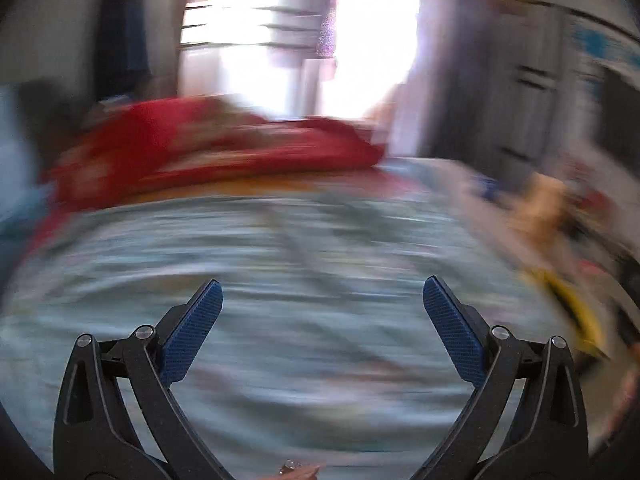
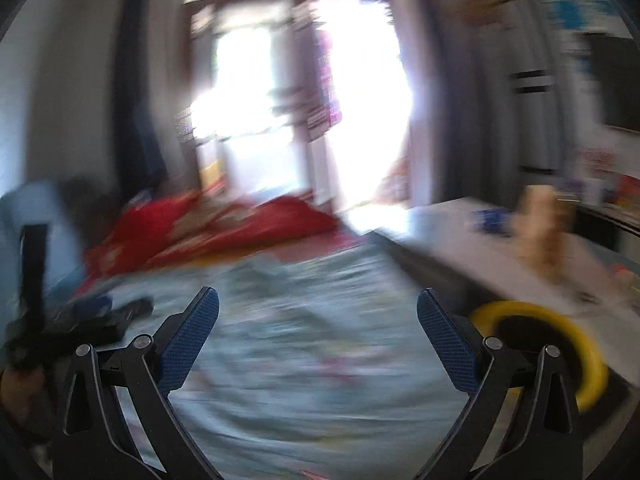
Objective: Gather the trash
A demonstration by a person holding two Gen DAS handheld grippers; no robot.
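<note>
Both views are smeared by motion. My left gripper (image 1: 322,286) is open over a pale blue patterned bedsheet (image 1: 304,320), nothing between its blue pads (image 1: 192,336). My right gripper (image 2: 318,298) is open too, above the same bedsheet (image 2: 312,344). A round bin with a yellow rim (image 2: 576,344) stands low at the right, just beyond the right finger; in the left wrist view a yellow streak (image 1: 576,308) at the right edge may be that rim. At the left of the right wrist view, the other gripper (image 2: 72,320) shows dark and blurred. I cannot make out any trash.
A red blanket (image 1: 208,152) (image 2: 224,232) lies heaped at the bed's far end before a bright window (image 2: 304,112). A white table (image 2: 500,256) with a beige object (image 2: 540,224) and small items runs along the right. A hand (image 2: 20,392) shows at lower left.
</note>
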